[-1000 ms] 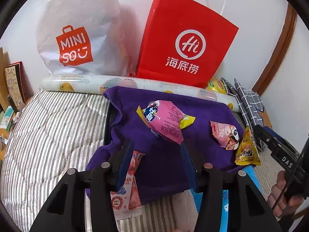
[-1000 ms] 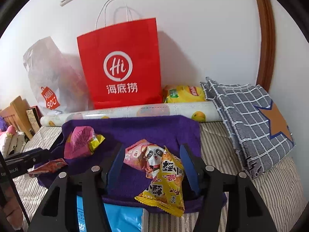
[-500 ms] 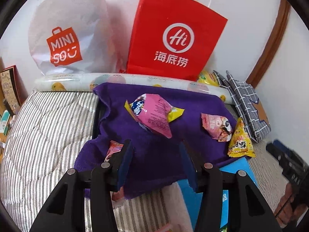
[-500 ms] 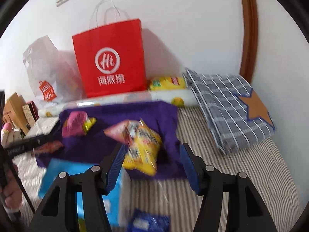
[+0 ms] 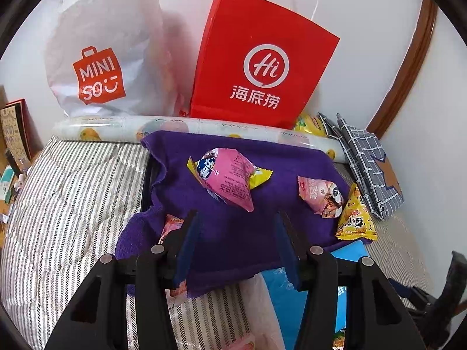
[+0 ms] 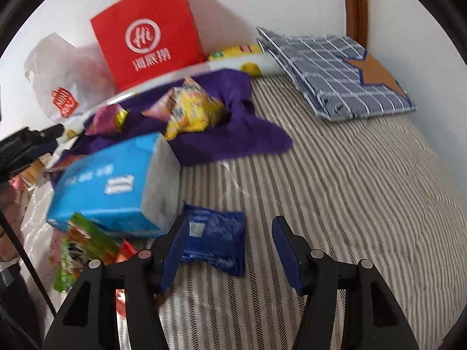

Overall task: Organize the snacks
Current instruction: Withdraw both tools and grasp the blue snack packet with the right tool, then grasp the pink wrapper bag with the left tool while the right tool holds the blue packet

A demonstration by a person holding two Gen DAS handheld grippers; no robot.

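A purple towel lies on the striped bed with snack packets on it: a large pink one, a small pink panda one and a yellow one. My left gripper hovers open over the towel's near part, nothing between its fingers; an orange-pink packet peeks out beside the left finger. My right gripper stands open low over the bed, a blue packet lying between its fingers, nearer the left one. The yellow packet shows blurred on the towel beyond.
A blue tissue box lies left of the blue packet, with a green packet at its near corner. Against the wall stand a red paper bag and a white plastic bag. A checked folded cloth lies at the right.
My right gripper has swung down and back from over the yellow packet to the striped bed, and the blue packet has come between its fingers. My left gripper has barely moved.
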